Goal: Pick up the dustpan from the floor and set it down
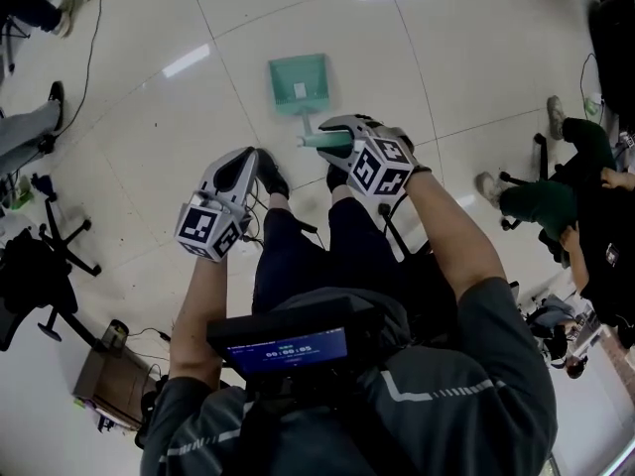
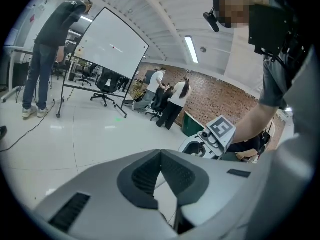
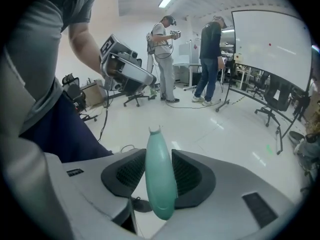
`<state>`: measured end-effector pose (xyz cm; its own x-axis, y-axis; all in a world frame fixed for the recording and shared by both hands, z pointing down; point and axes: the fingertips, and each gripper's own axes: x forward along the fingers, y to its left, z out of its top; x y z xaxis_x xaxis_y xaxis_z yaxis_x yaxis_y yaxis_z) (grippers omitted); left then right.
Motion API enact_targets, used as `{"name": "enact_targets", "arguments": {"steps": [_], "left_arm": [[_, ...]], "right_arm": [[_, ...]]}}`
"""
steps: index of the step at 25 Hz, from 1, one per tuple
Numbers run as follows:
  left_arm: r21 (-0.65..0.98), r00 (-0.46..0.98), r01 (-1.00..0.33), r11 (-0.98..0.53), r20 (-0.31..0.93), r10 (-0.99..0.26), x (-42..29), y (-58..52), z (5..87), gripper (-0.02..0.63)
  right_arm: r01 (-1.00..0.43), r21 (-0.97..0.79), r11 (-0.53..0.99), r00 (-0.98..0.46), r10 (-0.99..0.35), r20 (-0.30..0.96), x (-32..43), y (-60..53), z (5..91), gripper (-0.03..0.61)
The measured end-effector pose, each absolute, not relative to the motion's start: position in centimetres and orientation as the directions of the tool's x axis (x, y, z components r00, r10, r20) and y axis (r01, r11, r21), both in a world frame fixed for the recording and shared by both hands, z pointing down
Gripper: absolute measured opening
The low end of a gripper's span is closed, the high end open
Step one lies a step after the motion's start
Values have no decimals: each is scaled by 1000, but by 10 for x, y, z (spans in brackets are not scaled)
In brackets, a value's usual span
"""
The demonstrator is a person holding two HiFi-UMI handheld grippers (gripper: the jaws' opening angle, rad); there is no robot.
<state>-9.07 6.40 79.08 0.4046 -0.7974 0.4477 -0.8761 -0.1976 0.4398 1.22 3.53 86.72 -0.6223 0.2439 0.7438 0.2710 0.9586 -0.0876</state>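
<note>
1. The grey-and-black left gripper, with a marker cube on its back, hangs low in front of the person's left leg. Its jaws are pressed together, nothing is between the pads, and it takes no part in the job.
2. The teal plastic dustpan is just ahead of the person's feet. Its square pan looks flat on the glossy white tiled floor, or barely off it; the head view doesn't show a gap either way.
3. The dustpan's long rounded teal handle slants back from the pan toward the person and runs straight into the other gripper.
4. The right gripper, same build, points steeply down. It is clamped on the handle, with a ribbed black pad against each side and the handle's end sticking out past the jaws.
5. Progress, my read: the grip on the handle is done, and that's about all. The pan doesn't look lifted yet, so raising it clear of the floor, carrying it and setting it down all remain.
6. Watch-out, a guess: held only by the handle, the pan may swing or tip once it's lifted.
</note>
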Motion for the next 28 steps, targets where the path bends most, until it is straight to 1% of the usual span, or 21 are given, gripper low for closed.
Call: {"name": "enact_targets", "arguments": {"steps": [1,6,10,14,21,26,28], "left_arm": [[439,403,-877,-197,449,-797,-94,62,791,32],[430,403,-879,-208,436,-805,-105,55,774,32],[409,406,-879,-244,376,-833,-117,48,717,32],[382,382,-889,-254,308,-871,-124,41,625,31],[334,364,-896,-291,178,-914,-113,49,457,31],[291,399,-887,-358,94,-912,-95,57,380,30],[269,394,-891,-364,64,-917,-92,63,358,31]], "right_arm": [[272,-83,959,-625,241,743,9,33,869,179],[276,-77,958,-625,240,743,0,30,865,175],[243,-73,967,-673,222,706,-16,24,820,173],[228,-75,971,-733,222,643,-19,21,726,173],[201,-83,976,-821,214,529,13,33,536,173],[169,-7,986,-858,150,492,26,39,437,173],[171,8,985,-870,148,470,25,47,408,173]]}}
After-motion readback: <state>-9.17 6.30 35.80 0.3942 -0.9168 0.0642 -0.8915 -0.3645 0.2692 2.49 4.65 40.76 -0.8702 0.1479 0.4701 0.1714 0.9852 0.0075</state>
